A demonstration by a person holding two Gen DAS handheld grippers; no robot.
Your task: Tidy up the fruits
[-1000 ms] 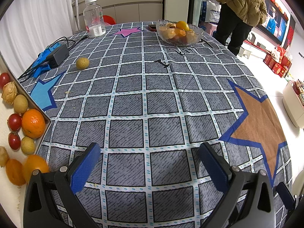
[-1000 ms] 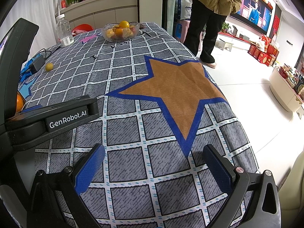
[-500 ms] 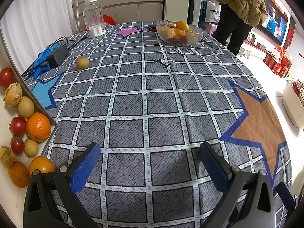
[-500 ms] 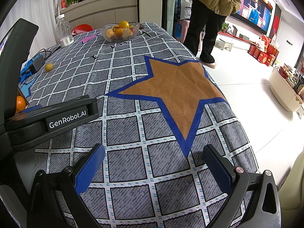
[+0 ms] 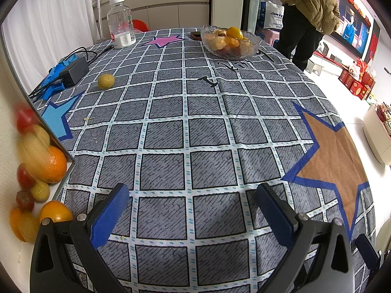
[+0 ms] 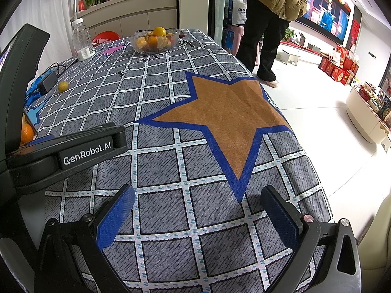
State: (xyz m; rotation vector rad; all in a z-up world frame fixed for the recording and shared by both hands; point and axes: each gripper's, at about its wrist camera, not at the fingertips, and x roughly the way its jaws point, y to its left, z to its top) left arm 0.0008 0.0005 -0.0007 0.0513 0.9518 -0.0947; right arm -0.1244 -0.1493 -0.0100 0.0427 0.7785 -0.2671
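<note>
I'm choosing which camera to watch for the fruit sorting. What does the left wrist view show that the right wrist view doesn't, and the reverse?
Left wrist only: the blurred fruit pile at the left edge.
Right wrist only: the left gripper's body from the side, and the person's shoes.
Both: glass fruit bowl, loose yellow fruit, bottle, brown star, open empty jaws.

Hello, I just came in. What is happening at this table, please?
A person holds two grippers over a table with a checked cloth. The left gripper and the right gripper are both open and hold nothing. Mixed fruits lie in a tray at the left, blurred in the picture. One yellow fruit sits loose on the cloth, and a glass bowl of fruit stands at the far end.
</note>
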